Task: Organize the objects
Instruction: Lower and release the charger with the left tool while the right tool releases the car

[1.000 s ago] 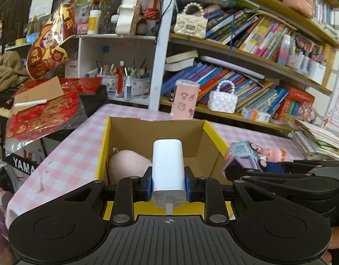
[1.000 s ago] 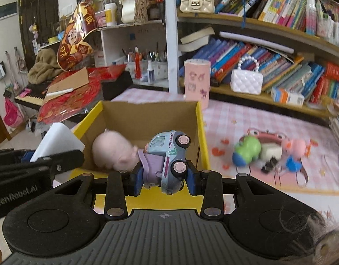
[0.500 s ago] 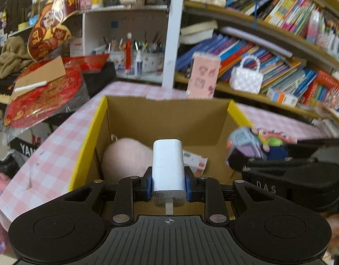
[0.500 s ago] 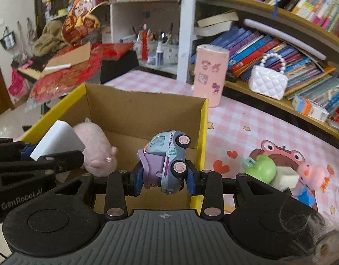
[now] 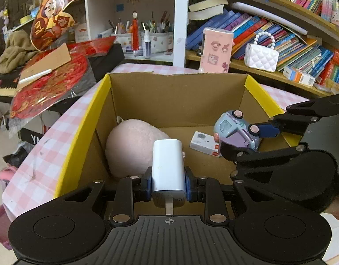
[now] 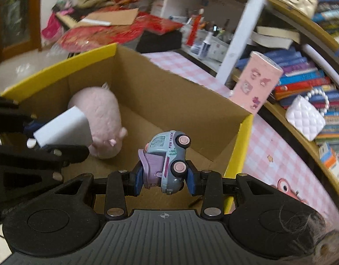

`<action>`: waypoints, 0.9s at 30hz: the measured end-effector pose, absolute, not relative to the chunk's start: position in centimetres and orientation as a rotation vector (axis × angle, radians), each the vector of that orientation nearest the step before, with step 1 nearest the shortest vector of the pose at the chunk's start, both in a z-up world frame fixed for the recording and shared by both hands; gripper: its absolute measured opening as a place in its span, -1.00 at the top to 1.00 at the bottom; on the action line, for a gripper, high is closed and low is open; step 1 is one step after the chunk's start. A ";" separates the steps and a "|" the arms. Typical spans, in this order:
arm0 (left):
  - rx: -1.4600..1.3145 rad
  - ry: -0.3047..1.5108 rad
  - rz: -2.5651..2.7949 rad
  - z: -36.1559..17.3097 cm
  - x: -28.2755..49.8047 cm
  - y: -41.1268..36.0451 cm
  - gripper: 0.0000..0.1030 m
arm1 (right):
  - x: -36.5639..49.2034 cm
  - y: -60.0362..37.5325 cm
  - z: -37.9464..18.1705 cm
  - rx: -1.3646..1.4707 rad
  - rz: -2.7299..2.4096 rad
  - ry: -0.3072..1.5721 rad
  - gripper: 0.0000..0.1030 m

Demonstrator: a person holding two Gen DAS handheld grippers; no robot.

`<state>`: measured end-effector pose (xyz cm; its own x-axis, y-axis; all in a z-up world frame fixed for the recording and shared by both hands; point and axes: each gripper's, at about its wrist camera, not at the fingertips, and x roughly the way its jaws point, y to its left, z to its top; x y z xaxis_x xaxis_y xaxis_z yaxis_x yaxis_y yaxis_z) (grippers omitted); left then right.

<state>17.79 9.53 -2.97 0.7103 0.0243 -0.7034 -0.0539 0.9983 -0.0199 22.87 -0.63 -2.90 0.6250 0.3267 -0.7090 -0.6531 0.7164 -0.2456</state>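
Observation:
An open cardboard box [image 5: 178, 97] with yellow rims sits on the pink checked table. My left gripper [image 5: 168, 186] is shut on a white charger block [image 5: 168, 167], held over the box's near edge. My right gripper [image 6: 164, 180] is shut on a blue and purple toy truck [image 6: 166, 161] and hangs over the box's right side; the truck [image 5: 235, 130] also shows in the left wrist view. On the box floor lie a pink plush toy [image 5: 134, 145] at the left and a small white packet [image 5: 203, 143]. The plush [image 6: 98, 114] appears again beside the charger [image 6: 63, 128].
A pink patterned canister [image 5: 217, 49] stands behind the box. A white quilted purse [image 5: 261, 56] and rows of books fill the shelf [image 5: 280, 72] at the right. Red decorations [image 5: 48, 86] lie on a keyboard at the left. The pink tablecloth [image 6: 280, 154] extends right of the box.
Both grippers moved forward and down over the box, still holding their objects. The right gripper rolled, so its view is now tilted. More of the box floor and the white packet came into sight.

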 end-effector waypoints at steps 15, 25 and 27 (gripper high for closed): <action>-0.027 0.734 0.050 -2.2 17.3 9.8 0.33 | 23.0 -0.6 -2.8 -0.507 0.583 0.688 0.16; -0.140 0.580 0.043 0.6 13.8 11.9 -0.21 | 20.0 -1.7 0.1 -0.328 0.439 0.575 -0.12; -0.148 0.564 0.042 1.0 13.1 12.1 -0.26 | 19.1 -2.0 0.8 -0.296 0.411 0.558 -0.12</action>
<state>13.09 12.15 0.95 0.8445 -0.0008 -0.5355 -0.0801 0.9886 -0.1277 19.14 -2.03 0.76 0.7711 0.2942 -0.5647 -0.4517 0.8778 -0.1595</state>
